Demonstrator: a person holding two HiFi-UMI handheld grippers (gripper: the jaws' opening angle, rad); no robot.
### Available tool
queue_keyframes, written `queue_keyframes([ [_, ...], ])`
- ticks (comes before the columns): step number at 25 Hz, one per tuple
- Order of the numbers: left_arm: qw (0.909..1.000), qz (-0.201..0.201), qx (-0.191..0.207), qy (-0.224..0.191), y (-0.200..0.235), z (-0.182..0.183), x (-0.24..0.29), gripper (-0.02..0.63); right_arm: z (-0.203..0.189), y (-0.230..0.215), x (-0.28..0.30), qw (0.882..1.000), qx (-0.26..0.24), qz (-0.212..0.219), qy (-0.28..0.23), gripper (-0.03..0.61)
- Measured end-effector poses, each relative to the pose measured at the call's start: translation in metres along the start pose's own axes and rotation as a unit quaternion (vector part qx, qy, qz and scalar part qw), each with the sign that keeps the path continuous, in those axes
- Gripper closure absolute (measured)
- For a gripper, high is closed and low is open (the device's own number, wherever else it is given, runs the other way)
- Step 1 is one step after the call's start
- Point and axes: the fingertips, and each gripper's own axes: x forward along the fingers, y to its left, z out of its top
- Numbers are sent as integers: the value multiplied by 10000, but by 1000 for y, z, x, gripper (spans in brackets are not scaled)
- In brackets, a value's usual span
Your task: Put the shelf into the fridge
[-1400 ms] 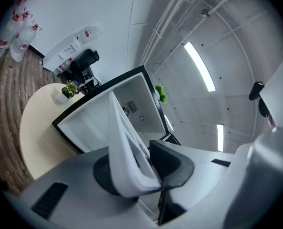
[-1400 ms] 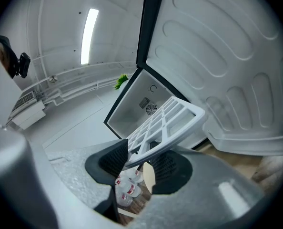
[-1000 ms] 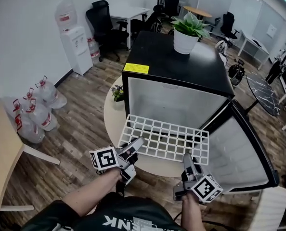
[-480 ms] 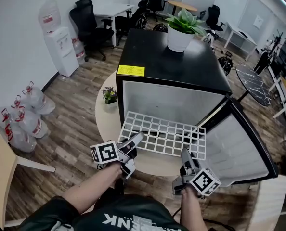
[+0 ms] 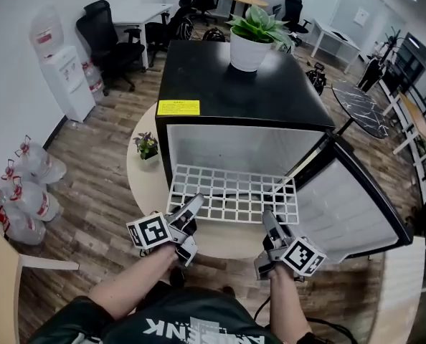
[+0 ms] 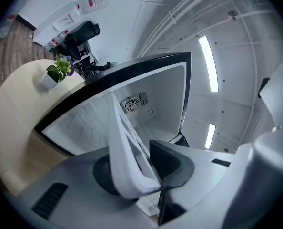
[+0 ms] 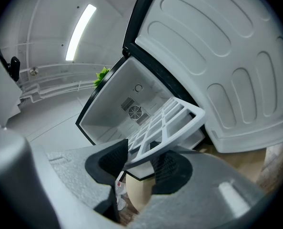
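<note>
The white grid shelf point(image 5: 231, 192) lies nearly level in front of the open black mini fridge point(image 5: 242, 92), its far edge at the white cavity's mouth. My left gripper point(image 5: 192, 208) is shut on the shelf's near left edge. My right gripper point(image 5: 267, 219) is shut on the near right edge. In the left gripper view the shelf point(image 6: 125, 156) runs edge-on between the pads of the left gripper point(image 6: 134, 168) toward the fridge's inside point(image 6: 132, 106). In the right gripper view the shelf's corner point(image 7: 167, 120) sits clamped in the right gripper point(image 7: 139, 163).
The fridge door point(image 5: 349, 206) stands open to the right, close to the shelf's right edge. The fridge rests on a round pale table point(image 5: 145, 188) beside a small plant point(image 5: 146, 147). A potted plant point(image 5: 247, 45) stands on top. Water bottles point(image 5: 26, 192) lie on the floor at the left.
Both grippers have carried the shelf forward and slightly down toward the fridge opening. The head view has shifted with them, so the fridge looks nearer and more central.
</note>
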Motion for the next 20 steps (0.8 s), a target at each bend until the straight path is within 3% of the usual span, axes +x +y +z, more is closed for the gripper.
queue_keyframes([
  [11,9999,71,134,-34,3,-4,4,520,3,-20,2,9996,-175,-202,134,433],
  [17,9993,238,122,-264,3,-3,11,520,13,-19,19,9994,9,237,264,433],
  [20,9987,316,194,-356,3,-2,12,519,11,-14,27,9970,335,625,310,433],
])
